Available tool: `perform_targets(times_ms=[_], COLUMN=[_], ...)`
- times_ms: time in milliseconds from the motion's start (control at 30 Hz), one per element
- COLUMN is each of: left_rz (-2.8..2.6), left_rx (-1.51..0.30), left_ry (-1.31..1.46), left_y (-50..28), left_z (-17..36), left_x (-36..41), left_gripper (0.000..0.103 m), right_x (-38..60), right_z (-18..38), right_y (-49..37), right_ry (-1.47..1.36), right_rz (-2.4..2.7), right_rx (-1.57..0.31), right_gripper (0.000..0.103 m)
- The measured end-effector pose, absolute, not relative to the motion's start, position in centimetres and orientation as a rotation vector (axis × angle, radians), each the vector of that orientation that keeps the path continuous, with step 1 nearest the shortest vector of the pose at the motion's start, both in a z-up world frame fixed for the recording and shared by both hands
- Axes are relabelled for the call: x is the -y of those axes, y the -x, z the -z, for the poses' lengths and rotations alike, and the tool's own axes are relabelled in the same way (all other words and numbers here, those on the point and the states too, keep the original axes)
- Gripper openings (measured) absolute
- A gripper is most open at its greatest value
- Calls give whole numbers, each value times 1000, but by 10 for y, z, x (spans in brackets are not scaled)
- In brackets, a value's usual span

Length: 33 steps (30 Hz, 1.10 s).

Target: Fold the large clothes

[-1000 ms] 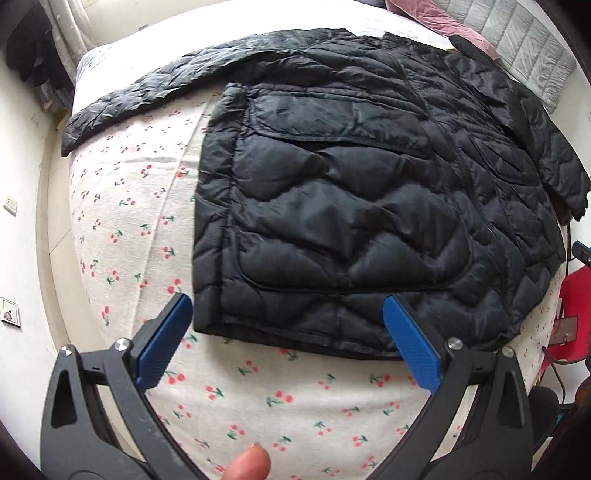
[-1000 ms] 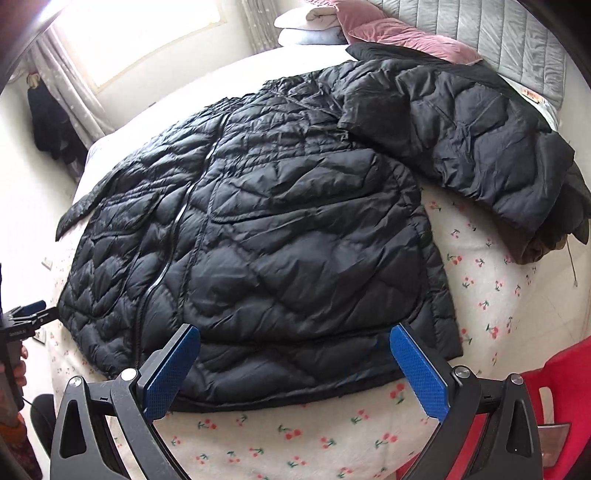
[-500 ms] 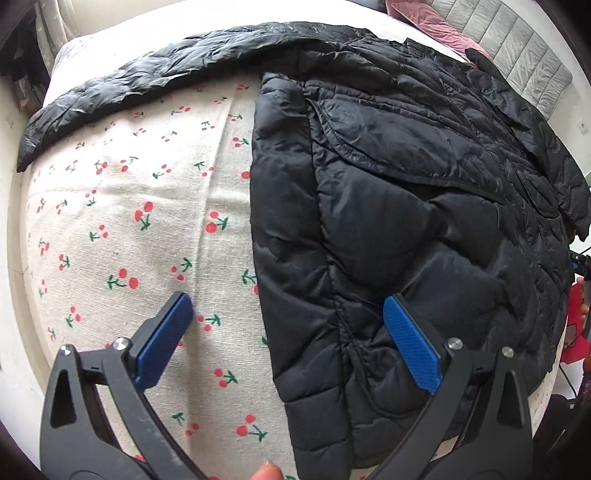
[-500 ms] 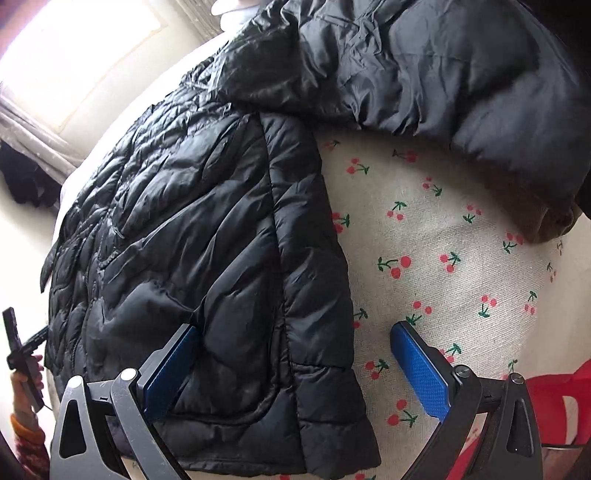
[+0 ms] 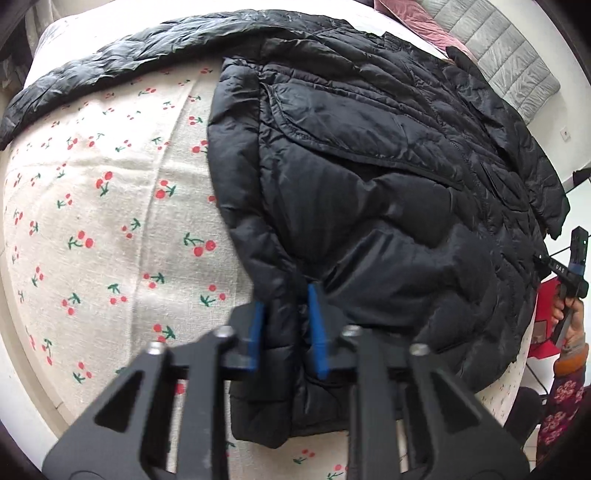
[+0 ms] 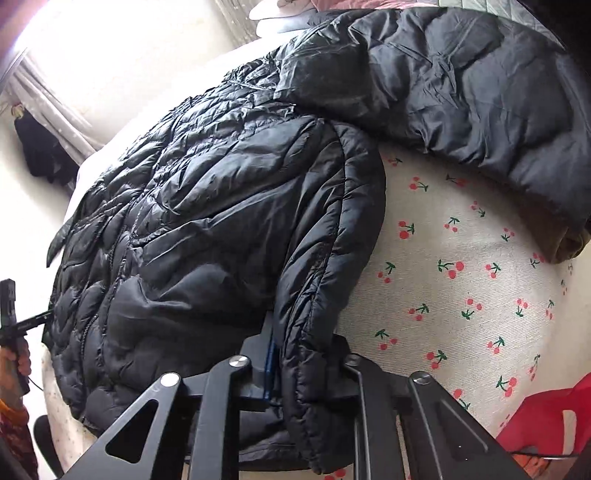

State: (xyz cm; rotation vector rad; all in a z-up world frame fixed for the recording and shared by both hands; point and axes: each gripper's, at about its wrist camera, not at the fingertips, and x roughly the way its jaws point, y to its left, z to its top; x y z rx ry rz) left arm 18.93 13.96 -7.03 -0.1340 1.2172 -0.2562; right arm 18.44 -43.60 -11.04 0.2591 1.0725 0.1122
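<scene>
A large black quilted puffer jacket lies spread front up on a bed with a cherry-print sheet. My left gripper is shut on the jacket's lower left hem corner, fabric bunched between its blue pads. One sleeve stretches out to the far left. In the right wrist view the same jacket fills the middle, and my right gripper is shut on its lower right hem edge. The other sleeve lies folded across the upper right.
The cherry-print sheet shows to the right of the jacket. A grey quilted headboard and pink pillow are at the far end. A red chair stands by the bed's near corner. Curtains hang at the left.
Both grippers moved down to the jacket's bottom corners and closed on the hem; they were open above the bed before.
</scene>
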Motion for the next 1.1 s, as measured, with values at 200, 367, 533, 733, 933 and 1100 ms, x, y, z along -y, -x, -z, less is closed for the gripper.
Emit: perform_targets(times_ms=[200,367,533,733,933,1100], left_rz=[161,137,149,-2,41,148], left_rx=[-1083,-1050,-1082,-1142,-983,-963], left_ry=[194,133,123,-146,-260,-260], left_y=[-176,-160,-152,-164,-170,-180], left_z=[17,-16,-26,-5,-27,-33], left_x=[-167,-168,-165,-126,-82,-40], left_gripper=[8,8,8,42,82,83], right_x=[407,388,385,404,480,549], right_z=[79,57,45,36,16,20], right_y=[-175,-157,-137,-149,-138,-127], right_ry=[-220,-186,-121,-89,-202,-318], right_rz=[-156,-229,-278,-229,-3,167], right_rx=[-1030,-1034,-1052,-1040,-926,-859], right_gripper=[8,8,9,35,77,81])
